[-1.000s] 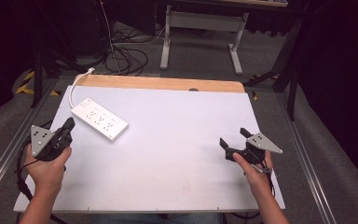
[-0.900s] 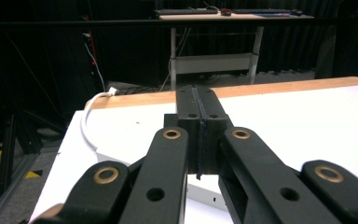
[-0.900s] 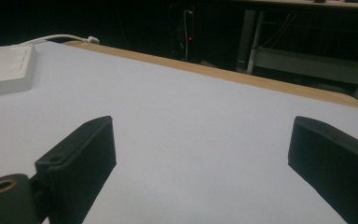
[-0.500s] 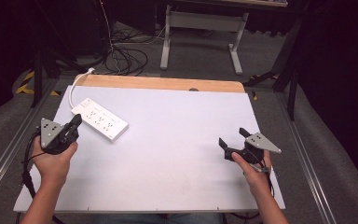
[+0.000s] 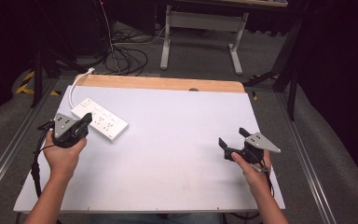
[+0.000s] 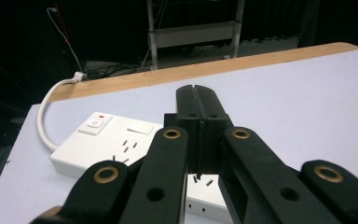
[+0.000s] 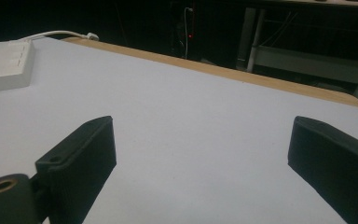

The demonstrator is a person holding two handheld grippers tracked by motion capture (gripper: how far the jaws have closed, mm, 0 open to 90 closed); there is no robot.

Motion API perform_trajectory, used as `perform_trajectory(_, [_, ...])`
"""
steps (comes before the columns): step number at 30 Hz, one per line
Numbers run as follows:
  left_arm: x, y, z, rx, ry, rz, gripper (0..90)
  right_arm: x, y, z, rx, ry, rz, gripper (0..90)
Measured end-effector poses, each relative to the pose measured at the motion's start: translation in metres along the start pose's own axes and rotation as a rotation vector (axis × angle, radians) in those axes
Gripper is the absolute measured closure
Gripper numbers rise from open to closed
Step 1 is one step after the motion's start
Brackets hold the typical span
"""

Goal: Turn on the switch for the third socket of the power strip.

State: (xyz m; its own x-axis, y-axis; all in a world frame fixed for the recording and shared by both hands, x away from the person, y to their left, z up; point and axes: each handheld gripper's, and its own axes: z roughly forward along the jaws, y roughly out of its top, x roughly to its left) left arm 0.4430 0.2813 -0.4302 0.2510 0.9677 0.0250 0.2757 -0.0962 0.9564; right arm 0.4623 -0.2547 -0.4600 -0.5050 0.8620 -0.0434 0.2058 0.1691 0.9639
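**benchrat:** So where's the left gripper (image 5: 86,119) at? From the high view it's parked right at the near-left end of the white power strip (image 5: 100,121).

**solderjoe:** Yep, and in the left gripper view its jaws are pressed flat together — nothing between them, tips hanging just over the strip (image 6: 116,144) near the sockets. Can't tell if they actually touch it.

**benchrat:** And the strip itself?

**solderjoe:** Lying flat on the white table (image 5: 177,140), far-left part, angled a bit, switch end toward the wooden edge, its white cord (image 5: 77,81) looping off the back corner.

**benchrat:** Right gripper (image 5: 230,144)?

**solderjoe:** Well apart from all that — near-right side of the table, jaws spread wide over bare tabletop, holding nothing.
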Motion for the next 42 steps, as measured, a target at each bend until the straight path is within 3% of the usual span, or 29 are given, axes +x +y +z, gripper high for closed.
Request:
perform_trajectory(8, [-0.003, -0.001, 0.014, 0.041, -0.029, 0.042, 90.0, 0.0, 0.0, 0.001, 0.002, 0.002, -0.003, 7.8])
perform_trajectory(23, [-0.004, 0.005, 0.051, 0.089, -0.069, 0.072, 90.0, -0.001, 0.0, 0.002, -0.008, 0.001, -0.001, 7.5])
perform_trajectory(42, [-0.013, 0.001, 0.073, 0.168, -0.108, 0.118, 90.0, -0.002, 0.001, 0.002, -0.01, -0.002, 0.0, 7.6])
